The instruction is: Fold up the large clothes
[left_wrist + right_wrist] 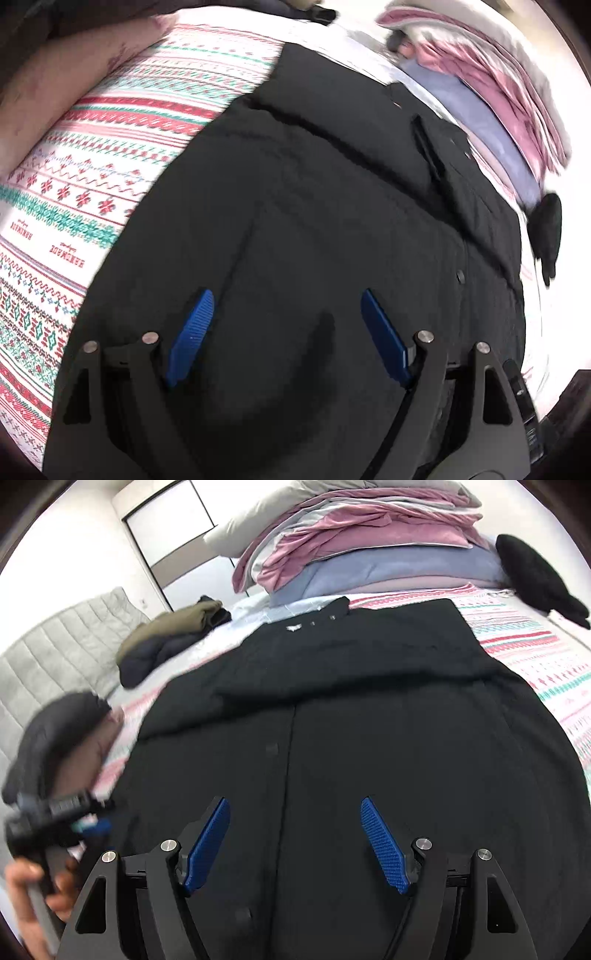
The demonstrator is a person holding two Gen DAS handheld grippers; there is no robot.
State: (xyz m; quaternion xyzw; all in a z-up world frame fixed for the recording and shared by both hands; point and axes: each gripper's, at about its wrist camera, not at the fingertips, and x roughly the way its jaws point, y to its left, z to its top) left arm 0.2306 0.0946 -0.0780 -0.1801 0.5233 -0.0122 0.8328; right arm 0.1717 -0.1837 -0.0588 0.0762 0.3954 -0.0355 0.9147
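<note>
Your right gripper (293, 806) hangs with its blue pads spread wide over the flat black button-front garment (351, 709), nothing between them. Ahead, the tall stack of folded pink, grey and blue bedding (369, 542) blocks the far edge. A crumpled olive and dark navy jacket (166, 638) sits at far left. Your left gripper (74, 812) crowds the near left. The patterned red-and-green bedspread (92, 155) lies bare beside the garment.
</note>
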